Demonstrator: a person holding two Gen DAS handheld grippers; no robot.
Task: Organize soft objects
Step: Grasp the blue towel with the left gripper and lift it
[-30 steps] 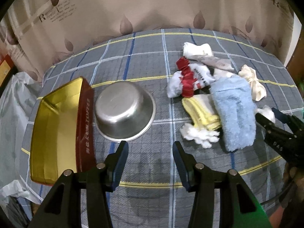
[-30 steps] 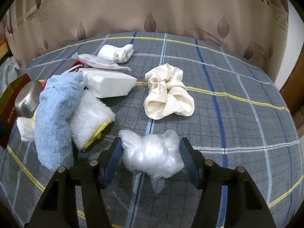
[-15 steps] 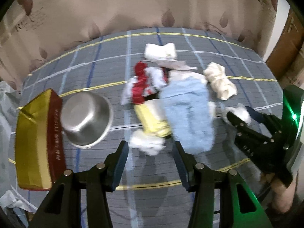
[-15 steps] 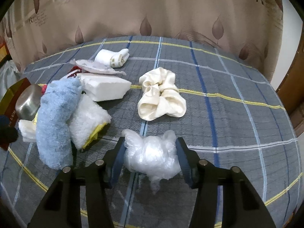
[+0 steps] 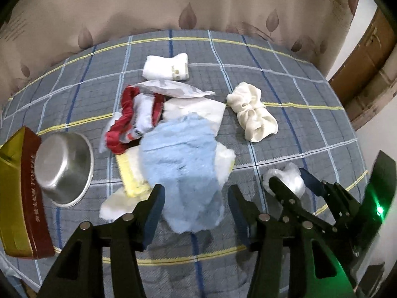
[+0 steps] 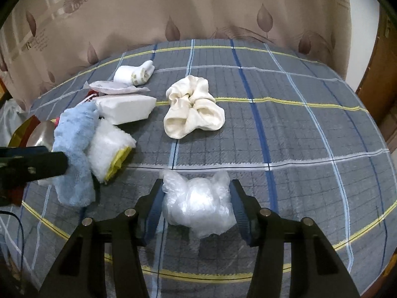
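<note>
Two grippers are in my hands over the plaid cloth [image 6: 310, 129]. My right gripper [image 6: 196, 198] has a crumpled clear plastic bag [image 6: 198, 201] between its fingers; the jaws closed in during the last second, and both blue pads now press the bag's sides while it rests on the cloth. My left gripper [image 5: 194, 207] points down at the near end of the blue fluffy towel [image 5: 181, 166]. Its jaws have just been opening and stand apart with the towel's lower edge between them, the pads not touching it. That towel lies over a white and yellow cloth [image 5: 129, 171], with a red and white garment [image 5: 134, 119] just beyond. A cream scrunchie [image 6: 193, 109] sits apart to the right of the pile, a rolled white sock [image 5: 166, 67] farther back. Left of the pile an upturned steel bowl [image 5: 62, 166] leans against a gold and red tin [image 5: 17, 198].
</note>
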